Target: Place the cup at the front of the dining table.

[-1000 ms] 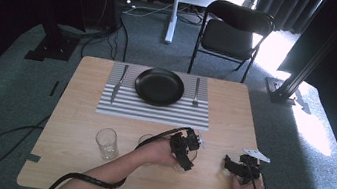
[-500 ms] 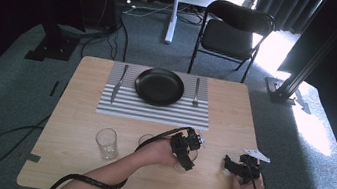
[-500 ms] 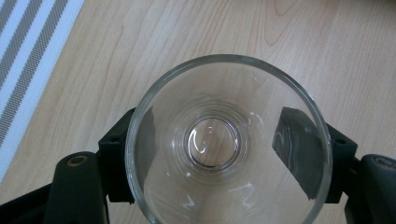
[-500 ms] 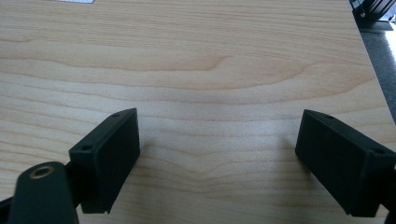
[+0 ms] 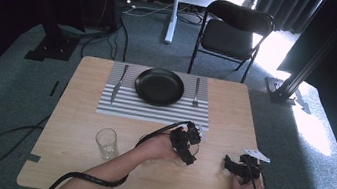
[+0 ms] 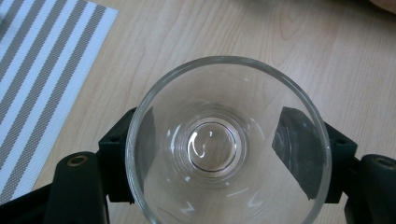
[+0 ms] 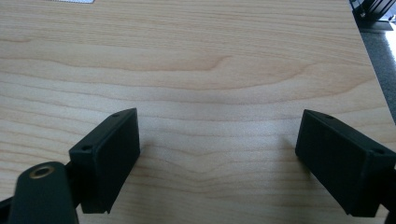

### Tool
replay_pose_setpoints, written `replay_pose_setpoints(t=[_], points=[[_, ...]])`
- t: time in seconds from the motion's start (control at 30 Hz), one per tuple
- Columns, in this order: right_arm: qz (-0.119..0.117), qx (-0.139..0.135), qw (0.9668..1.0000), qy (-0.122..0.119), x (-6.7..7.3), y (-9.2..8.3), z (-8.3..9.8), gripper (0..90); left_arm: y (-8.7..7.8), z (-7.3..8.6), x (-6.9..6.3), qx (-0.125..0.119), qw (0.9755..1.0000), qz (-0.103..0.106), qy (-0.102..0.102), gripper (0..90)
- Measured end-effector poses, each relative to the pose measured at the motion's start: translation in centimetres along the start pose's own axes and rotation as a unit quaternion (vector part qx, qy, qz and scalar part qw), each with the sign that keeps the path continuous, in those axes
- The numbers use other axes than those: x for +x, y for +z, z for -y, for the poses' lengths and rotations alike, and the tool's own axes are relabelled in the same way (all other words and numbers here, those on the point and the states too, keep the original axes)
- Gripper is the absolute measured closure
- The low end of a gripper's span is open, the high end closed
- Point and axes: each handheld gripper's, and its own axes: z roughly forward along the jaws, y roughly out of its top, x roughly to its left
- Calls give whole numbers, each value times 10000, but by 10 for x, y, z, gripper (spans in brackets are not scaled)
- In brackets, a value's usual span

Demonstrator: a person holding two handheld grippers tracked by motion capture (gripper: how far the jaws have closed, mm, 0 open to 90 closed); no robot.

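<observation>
A clear, empty drinking glass point(image 6: 212, 186) stands upright between the two black jaws of my left gripper point(image 6: 219, 126), which press on its sides. In the high view the left gripper point(image 5: 186, 140) is over the wooden table point(image 5: 83, 112), just below the striped placemat's point(image 5: 154, 111) right corner, and it covers most of the glass. My right gripper point(image 5: 241, 167) rests near the table's front right, jaws wide apart. In its own view the right gripper point(image 7: 219, 135) has only bare wood between its fingers.
A second empty glass point(image 5: 106, 142) stands at the front left. On the placemat lie a black plate point(image 5: 159, 86), a knife point(image 5: 117, 84) to its left and a fork point(image 5: 196, 91) to its right. A black chair point(image 5: 234, 31) stands beyond the table.
</observation>
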Motion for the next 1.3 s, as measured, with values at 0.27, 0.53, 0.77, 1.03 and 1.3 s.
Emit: replay_pose_setpoints(t=[0.27, 0.53, 0.77, 1.03, 1.3], points=[[-2, -8, 10000, 13, 0, 0, 0, 133, -8, 2, 16, -69, 9997, -24, -249, 288], [-1, -6, 10000, 10, 0, 0, 0, 133, -12, 6, 27, -72, 9993, -89, -344, 287], [0, -7, 10000, 9, 0, 0, 0, 133, -12, 16, 40, -26, 9981, -204, -587, 287], [0, -6, 10000, 9, 0, 0, 0, 132, -18, 26, 50, -79, 9966, -293, -768, 287], [-3, -3, 10000, 15, 0, 0, 0, 133, -25, 37, 59, -57, 9948, -431, -917, 287]])
